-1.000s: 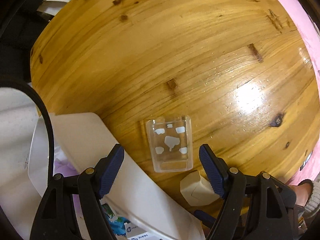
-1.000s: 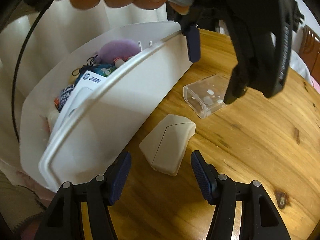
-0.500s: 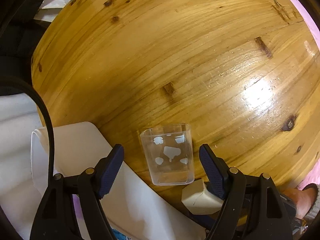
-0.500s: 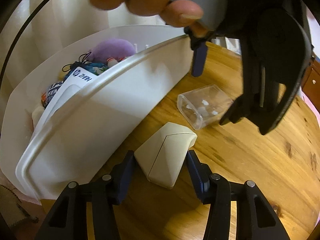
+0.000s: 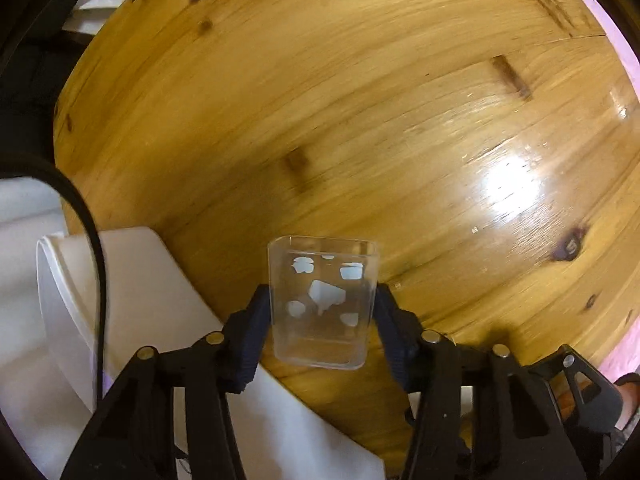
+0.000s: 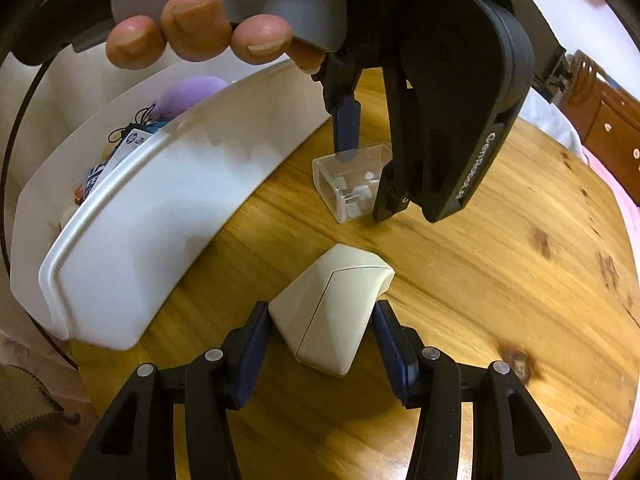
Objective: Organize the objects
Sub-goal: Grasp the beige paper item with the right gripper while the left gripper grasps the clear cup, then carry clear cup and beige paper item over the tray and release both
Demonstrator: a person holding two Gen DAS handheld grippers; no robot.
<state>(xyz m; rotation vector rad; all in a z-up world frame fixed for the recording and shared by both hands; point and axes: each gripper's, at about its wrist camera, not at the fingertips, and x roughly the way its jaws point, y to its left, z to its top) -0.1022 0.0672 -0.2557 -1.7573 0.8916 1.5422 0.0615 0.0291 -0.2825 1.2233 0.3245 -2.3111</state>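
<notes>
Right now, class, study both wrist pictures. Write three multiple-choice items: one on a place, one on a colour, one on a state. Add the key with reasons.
1. Where does the white bin sit?
A. at the table's edge
B. on a chair
C. on the floor

2. The wedge-shaped case is:
A. red
B. cream
C. black

3. The left gripper is:
A. wide open over bare wood
B. closed on the clear box
C. inside the bin

Key: A, it rests on the wood; B, pale cream shell; B, pads press both box sides.
</notes>
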